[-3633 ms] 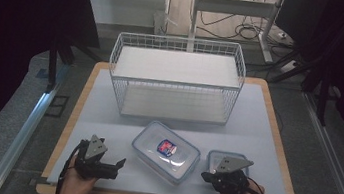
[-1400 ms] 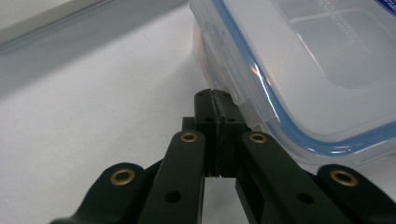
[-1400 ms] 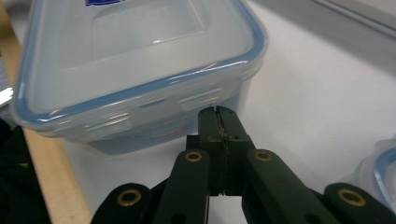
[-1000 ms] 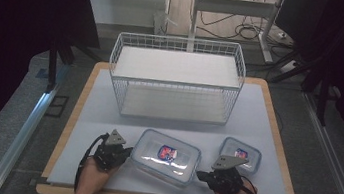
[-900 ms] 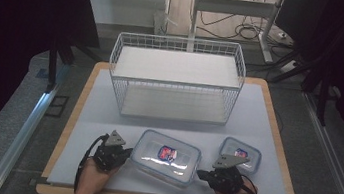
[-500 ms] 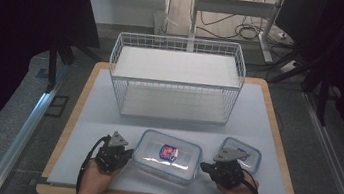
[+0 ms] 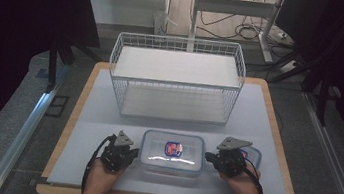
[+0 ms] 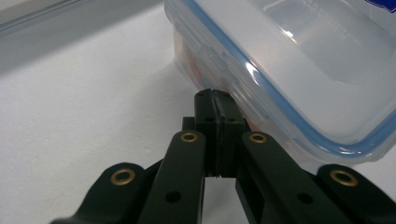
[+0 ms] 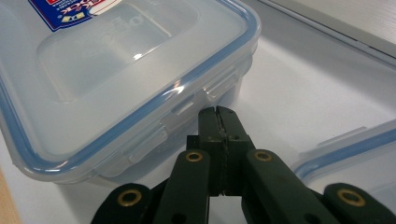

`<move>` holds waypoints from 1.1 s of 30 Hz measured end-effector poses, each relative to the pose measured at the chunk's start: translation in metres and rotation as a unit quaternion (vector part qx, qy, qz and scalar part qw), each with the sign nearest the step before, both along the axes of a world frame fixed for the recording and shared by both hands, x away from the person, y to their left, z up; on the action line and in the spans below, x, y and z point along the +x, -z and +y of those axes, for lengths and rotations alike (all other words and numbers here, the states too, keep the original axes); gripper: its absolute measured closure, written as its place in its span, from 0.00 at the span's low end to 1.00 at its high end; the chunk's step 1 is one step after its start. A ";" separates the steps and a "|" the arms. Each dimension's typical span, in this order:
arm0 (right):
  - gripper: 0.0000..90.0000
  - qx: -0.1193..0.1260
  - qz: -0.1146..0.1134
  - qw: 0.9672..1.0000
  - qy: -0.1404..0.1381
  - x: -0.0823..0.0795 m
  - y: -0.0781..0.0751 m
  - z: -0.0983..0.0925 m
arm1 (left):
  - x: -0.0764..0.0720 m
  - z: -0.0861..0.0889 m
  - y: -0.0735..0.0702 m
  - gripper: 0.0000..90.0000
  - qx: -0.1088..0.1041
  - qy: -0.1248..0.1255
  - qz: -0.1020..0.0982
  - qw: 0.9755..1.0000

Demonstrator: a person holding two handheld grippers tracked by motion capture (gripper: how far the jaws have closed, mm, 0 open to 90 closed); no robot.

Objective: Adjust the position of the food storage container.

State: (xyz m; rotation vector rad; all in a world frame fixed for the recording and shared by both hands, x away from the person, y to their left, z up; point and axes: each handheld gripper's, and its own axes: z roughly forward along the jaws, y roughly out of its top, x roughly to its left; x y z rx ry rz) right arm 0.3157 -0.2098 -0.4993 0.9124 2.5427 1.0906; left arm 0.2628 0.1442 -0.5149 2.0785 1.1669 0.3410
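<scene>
A clear lidded container (image 7: 171, 152) with a blue seal lies near the front edge of the white table (image 7: 258, 113). The left gripper (image 7: 121, 152) sits against its left end, the right gripper (image 7: 225, 159) against its right end. A white wire basket (image 7: 174, 79) stands behind.

A white wire basket (image 7: 176, 80) sits on the far part of a pale mat (image 7: 99, 133). The mat covers most of a wooden table (image 7: 71, 129), and the wood shows as a thin rim around it. The floor (image 7: 10, 126) beside the table is grey. A shiny metal rail (image 7: 24, 133) runs along the left side. Far back, black cables (image 7: 249, 32) lie on the floor near white metal legs (image 7: 270, 24).
</scene>
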 end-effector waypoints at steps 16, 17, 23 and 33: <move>0.89 -0.001 -0.026 1.000 -0.013 -0.007 -0.012 -0.007 | -0.011 0.015 -0.011 0.73 0.024 -0.004 -0.033 0.999; 0.87 -0.003 -0.028 1.000 -0.014 -0.007 -0.012 -0.009 | -0.013 0.017 -0.012 0.70 0.026 -0.005 -0.035 0.999; 0.74 -0.008 -0.033 0.999 -0.016 -0.010 -0.015 -0.018 | -0.024 0.025 -0.011 0.48 0.042 0.005 -0.056 0.998; 0.37 0.005 -0.044 0.999 -0.029 -0.014 -0.018 -0.031 | -0.026 0.030 -0.008 0.11 0.015 0.021 -0.041 0.999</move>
